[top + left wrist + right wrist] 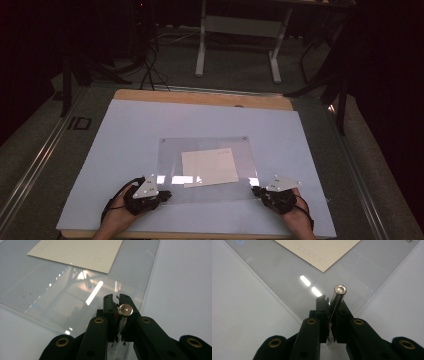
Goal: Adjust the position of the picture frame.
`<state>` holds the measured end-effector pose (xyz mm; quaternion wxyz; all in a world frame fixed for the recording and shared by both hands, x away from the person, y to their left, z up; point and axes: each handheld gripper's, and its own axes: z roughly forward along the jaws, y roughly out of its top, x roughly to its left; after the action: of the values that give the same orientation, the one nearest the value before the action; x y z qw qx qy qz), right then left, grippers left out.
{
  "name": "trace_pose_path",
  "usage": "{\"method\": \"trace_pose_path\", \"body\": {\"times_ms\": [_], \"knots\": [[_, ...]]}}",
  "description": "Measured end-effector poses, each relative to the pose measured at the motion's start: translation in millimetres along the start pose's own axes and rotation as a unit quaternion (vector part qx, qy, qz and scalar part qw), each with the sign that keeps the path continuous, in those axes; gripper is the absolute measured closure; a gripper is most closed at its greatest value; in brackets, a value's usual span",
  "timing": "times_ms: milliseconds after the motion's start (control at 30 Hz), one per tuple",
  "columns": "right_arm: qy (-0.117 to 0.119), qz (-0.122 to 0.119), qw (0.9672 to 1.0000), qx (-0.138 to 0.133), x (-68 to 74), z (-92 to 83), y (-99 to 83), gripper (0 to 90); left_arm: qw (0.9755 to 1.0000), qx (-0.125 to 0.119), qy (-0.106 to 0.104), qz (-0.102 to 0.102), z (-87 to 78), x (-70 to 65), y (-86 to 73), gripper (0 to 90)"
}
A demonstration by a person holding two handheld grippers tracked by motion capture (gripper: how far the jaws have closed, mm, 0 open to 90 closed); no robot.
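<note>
Clamping the clear sheet (pixel 207 170) by its metal standoffs (pixel 125 309) at lower corners, our left gripper (pixel 162 195) and right gripper (pixel 256 190) are closed tight, and we judge it stiff and slippery.

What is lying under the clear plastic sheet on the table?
A cream paper card lies flat beneath the clear plastic sheet, with the white table cover below both. Whether anything lies under the card cannot be seen; the card covers that spot.

A metal pin (pixel 125 310) is clamped between the jaws over a clear sheet (pixel 50 295) bearing a card (pixel 75 252).
</note>
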<state>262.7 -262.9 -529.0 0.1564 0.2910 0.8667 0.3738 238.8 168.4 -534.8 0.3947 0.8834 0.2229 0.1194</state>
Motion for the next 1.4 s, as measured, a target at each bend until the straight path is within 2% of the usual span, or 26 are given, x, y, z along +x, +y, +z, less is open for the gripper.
{"method": "trace_pose_path", "body": {"times_ms": [233, 267, 300, 333, 367, 400, 433, 467, 567, 600, 633, 667, 700, 733, 767, 800, 833, 867, 967, 1133, 1233, 1267, 1367, 1400], "knots": [[-0.013, -0.014, 0.9998, 0.002, 2.8, -0.3, 0.5, 84.2, 0.9997, 0.0, 0.019, 0.017, -0.2, -4.7, 0.2, 84.5], [-0.014, -0.015, 0.9998, 0.002, 3.1, -0.3, 0.7, 84.1, 0.9992, 0.003, 0.031, 0.026, -0.1, -7.3, 0.9, 84.3], [-0.014, -0.015, 0.9998, 0.002, 3.1, -0.3, 0.7, 84.1, 0.9992, 0.003, 0.031, 0.026, -0.1, -7.3, 0.9, 84.2], [-0.019, -0.019, 0.9996, 0.003, 4.3, -0.3, 1.0, 83.9, 0.9986, 0.005, 0.039, 0.035, -0.3, -10.3, 2.1, 84.2], [-0.019, -0.019, 0.9996, 0.003, 4.3, -0.3, 1.0, 83.9, 0.9986, 0.005, 0.039, 0.035, -0.3, -10.3, 2.1, 84.1], [-0.027, -0.022, 0.9994, 0.004, 4.5, -0.8, 1.2, 83.6, 0.9993, -0.002, 0.023, 0.029, -1.9, -10.5, 3.2, 84.4], [-0.027, -0.022, 0.9994, 0.004, 4.5, -0.8, 1.2, 83.6, 0.9993, -0.002, 0.023, 0.029, -1.9, -10.5, 3.2, 84.4], [-0.033, -0.018, 0.9992, -0.011, 3.4, -3.8, 1.2, 83.4, 0.9993, -0.01, 0.02, 0.031, -5.5, -10.6, 6.4, 84.3], [-0.047, -0.023, 0.9985, -0.018, 3.2, -5.0, 3.9, 82.5, 0.999, -0.013, 0.027, 0.035, -6.9, -12.1, 8.7, 83.9], [-0.057, -0.027, 0.9979, -0.019, 2.7, -3.7, 5.7, 82.1, 0.9983, -0.014, 0.037, 0.044, -8.1, -14.7, 11.1, 83.7], [-0.06, -0.029, 0.9976, -0.021, 1.6, -2.7, 6.9, 81.8, 0.9983, -0.014, 0.037, 0.044, -8.1, -14.7, 11.1, 83.6], [-0.065, -0.029, 0.9972, -0.023, -0.5, -1.5, 9.2, 81.5, 0.9969, -0.017, 0.049, 0.058, -10.1, -19.0, 14.2, 83.3], [-0.065, -0.029, 0.9972, -0.023, -0.5, -1.5, 9.2, 81.5, 0.9969, -0.017, 0.049, 0.058, -10.1, -19.0, 14.2, 83.0], [-0.074, -0.032, 0.9964, -0.026, -4.9, 0.8, 13.6, 80.8, 0.9959, -0.019, 0.054, 0.07, -12.6, -23.4, 18.9, 82.8], [-0.074, -0.032, 0.9964, -0.026, -4.9, 0.8, 13.6, 80.8, 0.9959, -0.019, 0.054, 0.07, -12.6, -23.4, 18.9, 82.6], [-0.081, -0.033, 0.9957, -0.03, -10.3, 4.3, 18.5, 80.5, 0.9942, -0.011, 0.065, 0.085, -12.0, -27.3, 22.2, 82.1], [-0.081, -0.033, 0.9957, -0.03, -10.3, 4.3, 18.5, 80.5, 0.9942, -0.011, 0.065, 0.085, -12.0, -27.3, 22.2, 81.8], [-0.092, -0.037, 0.9944, -0.035, -15.5, 8.9, 24.7, 80.2, 0.9936, -0.008, 0.063, 0.094, -10.9, -30.4, 24.5, 81.8], [-0.098, -0.031, 0.9936, -0.046, -25.3, 16.1, 33.2, 80.4, 0.9938, -0.01, 0.063, 0.091, -11.3, -32.5, 27.0, 81.8], [-0.101, -0.031, 0.993, -0.053, -38.7, 33.2, 50.2, 80.3, 0.9916, -0.015, 0.081, 0.099, -15.5, -38.6, 34.4, 81.8], [-0.103, -0.02, 0.9927, -0.059, -45.5, 40.0, 58.8, 80.9, 0.9903, -0.014, 0.088, 0.107, -15.9, -43.2, 39.2, 81.7], [-0.103, -0.007, 0.9926, -0.064, -53.1, 47.4, 68.2, 81.6, 0.9881, -0.009, 0.098, 0.119, -14.8, -47.9, 43.8, 81.7], [-0.106, 0.001, 0.9921, -0.067, -59.0, 54.4, 78.0, 82.0, 0.9866, -0.006, 0.103, 0.126, -12.8, -51.4, 47.1, 81.8], [-0.105, 0.005, 0.9917, -0.073, -65.3, 61.4, 87.6, 82.6, 0.9857, 0.004, 0.101, 0.135, -10.3, -54.1, 50.6, 81.8]]}}
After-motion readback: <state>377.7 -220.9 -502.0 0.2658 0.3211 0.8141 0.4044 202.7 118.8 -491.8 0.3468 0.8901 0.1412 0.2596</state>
